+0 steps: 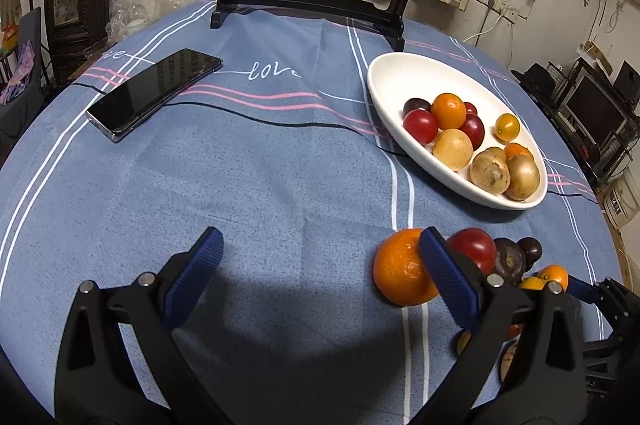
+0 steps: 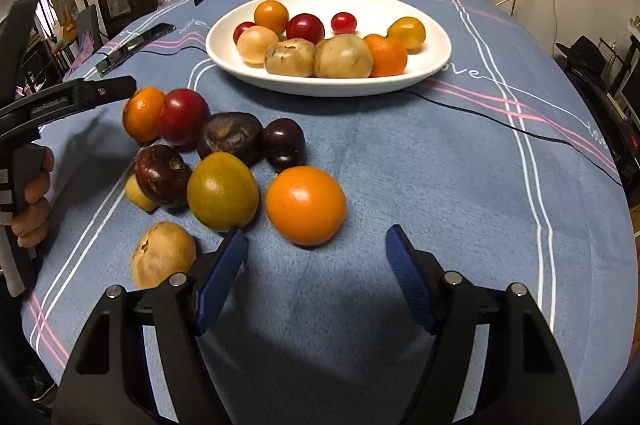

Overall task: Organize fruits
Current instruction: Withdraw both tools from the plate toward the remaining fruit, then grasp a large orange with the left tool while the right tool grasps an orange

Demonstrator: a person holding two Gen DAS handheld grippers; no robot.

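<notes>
In the left wrist view, the left gripper (image 1: 318,245) is hovering wide open and empty over the blue tablecloth (image 1: 280,177), with a small orange (image 1: 400,273) sitting just outside its right finger and the half-filled white bowl (image 1: 384,81) lying ahead and to the right. In the right wrist view, the right gripper (image 2: 316,245) is also spreading wide with nothing held, a large orange (image 2: 306,205) resting just ahead between its fingertips while the remaining loose fruits are clustering ahead-left and the bowl is waiting straight beyond. Judging by this, the loading step is roughly halfway through, and the next move is calling for advancing around that orange, then closing gently.
</notes>
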